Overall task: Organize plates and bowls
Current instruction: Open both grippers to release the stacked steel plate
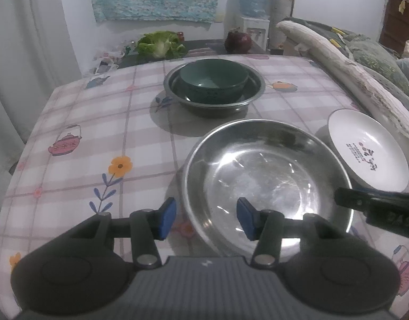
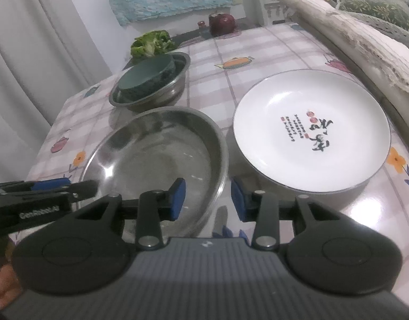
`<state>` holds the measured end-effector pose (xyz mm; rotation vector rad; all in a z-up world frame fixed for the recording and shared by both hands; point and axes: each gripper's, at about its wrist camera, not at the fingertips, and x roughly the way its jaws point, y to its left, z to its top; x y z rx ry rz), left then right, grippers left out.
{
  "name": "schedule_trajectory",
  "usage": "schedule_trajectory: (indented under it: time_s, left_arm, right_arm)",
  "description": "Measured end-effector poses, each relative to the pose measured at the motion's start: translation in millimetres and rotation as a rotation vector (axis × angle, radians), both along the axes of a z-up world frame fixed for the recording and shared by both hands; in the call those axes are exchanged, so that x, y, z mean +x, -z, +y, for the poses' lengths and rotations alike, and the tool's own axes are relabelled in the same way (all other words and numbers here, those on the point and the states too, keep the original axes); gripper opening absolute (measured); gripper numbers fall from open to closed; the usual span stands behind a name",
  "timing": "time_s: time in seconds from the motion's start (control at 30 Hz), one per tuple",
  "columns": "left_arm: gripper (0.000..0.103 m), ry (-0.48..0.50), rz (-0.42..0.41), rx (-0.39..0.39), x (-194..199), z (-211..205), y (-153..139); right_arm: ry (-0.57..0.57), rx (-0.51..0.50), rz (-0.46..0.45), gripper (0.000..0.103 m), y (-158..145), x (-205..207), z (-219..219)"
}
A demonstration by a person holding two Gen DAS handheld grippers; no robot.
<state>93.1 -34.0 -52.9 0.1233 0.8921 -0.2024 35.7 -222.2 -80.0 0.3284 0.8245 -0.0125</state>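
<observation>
Left wrist view: the left tongs [image 1: 206, 217] stand spread astride the near-left rim of the large steel plate [image 1: 268, 176], one blue pad outside the rim at about 8 o'clock of the plate, the other over its basin; neither pad presses the metal. At 4 o'clock of the plate a dark finger of the right tongs [image 1: 348, 200] reaches in over the rim. At 12 o'clock of the plate, a little apart from it, sits the steel bowl [image 1: 253, 93] with the green bowl [image 1: 213, 82] nested upright inside it. At 2 o'clock of the plate lies the white plate [image 1: 369, 149], printed with dark script, close beside the steel one; whether the rims touch cannot be told. All of it rests on the counter [image 1: 84, 122] under a checked cloth with teapots and flowers. Past the far edge lie a green lettuce [image 1: 161, 44] and a dark red onion [image 1: 237, 41].

Right wrist view: the right tongs [image 2: 207, 200] are spread too, straddling the steel plate's [image 2: 156, 160] right rim with one pad inside and one outside, the rim standing free between them. The white plate [image 2: 311, 130] lies at 3 o'clock of the steel plate, its rim just beyond the outer pad. The left tongs [image 2: 57, 186] enter at 9 o'clock, over the opposite rim.
</observation>
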Motion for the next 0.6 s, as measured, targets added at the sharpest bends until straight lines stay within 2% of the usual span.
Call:
schedule_trajectory:
  time_s: [0.17, 0.33, 0.47, 0.5, 0.53, 0.6]
  left_arm:
    - [0.058, -0.029, 0.002, 0.014, 12, 5, 6]
    - [0.057, -0.037, 0.024, 0.023, 29, 4, 21]
    - [0.050, -0.027, 0.065, 0.022, 38, 2, 35]
    - [0.047, -0.026, 0.060, 0.008, 38, 2, 36]
    - [0.035, -0.020, 0.057, -0.002, 38, 2, 36]
    - [0.033, -0.015, 0.050, 0.014, 35, -1, 35]
  right_arm:
    - [0.008, 0.039, 0.008, 0.037, 11, 2, -3]
    - [0.002, 0.062, 0.014, 0.033, 21, 11, 0]
    - [-0.012, 0.050, 0.011, 0.029, 24, 17, 4]
    - [-0.013, 0.045, 0.013, 0.029, 25, 18, 4]
    - [-0.016, 0.042, 0.014, 0.029, 25, 19, 5]
    - [-0.027, 0.035, 0.019, 0.029, 25, 20, 6]
